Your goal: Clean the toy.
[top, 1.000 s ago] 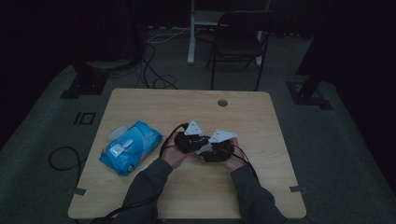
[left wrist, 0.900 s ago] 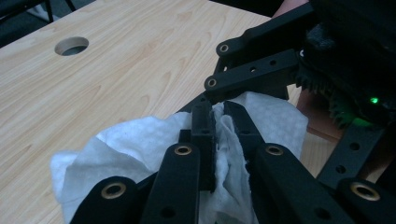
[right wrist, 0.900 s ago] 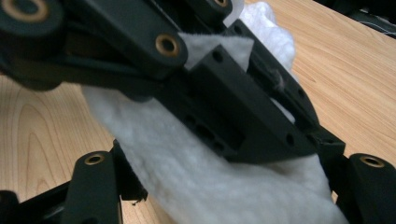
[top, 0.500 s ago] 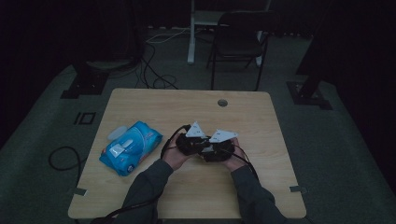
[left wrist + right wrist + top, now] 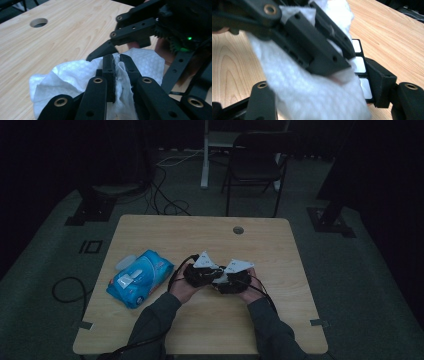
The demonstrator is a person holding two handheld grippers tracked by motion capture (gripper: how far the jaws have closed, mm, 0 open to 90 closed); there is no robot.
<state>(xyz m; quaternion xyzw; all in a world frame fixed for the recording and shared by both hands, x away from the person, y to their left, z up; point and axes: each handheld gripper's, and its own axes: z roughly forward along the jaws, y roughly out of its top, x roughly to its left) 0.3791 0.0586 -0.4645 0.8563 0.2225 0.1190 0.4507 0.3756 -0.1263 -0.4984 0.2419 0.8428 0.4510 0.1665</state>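
Note:
At the middle of the wooden table (image 5: 200, 235) a person's hands hold my two grippers tip to tip. In the left gripper view my left gripper (image 5: 117, 60) is shut on a crumpled white wipe (image 5: 72, 75), which bulges out to both sides of the jaws. My right gripper (image 5: 100, 52) comes in from the upper right, its jaws together and its tip at the wipe's edge. In the right gripper view the wipe (image 5: 307, 100) hangs between my own jaws beside one padded finger (image 5: 359, 67), and the left gripper (image 5: 319, 50) crosses above. From the high view, the left gripper (image 5: 210, 274) and right gripper (image 5: 225, 279) meet.
A blue pack of wipes (image 5: 140, 277) lies on the table to the left of the hands. A round cable hole (image 5: 238, 230) sits near the far edge. A dark chair (image 5: 255, 165) and floor cables (image 5: 165, 195) are beyond the table.

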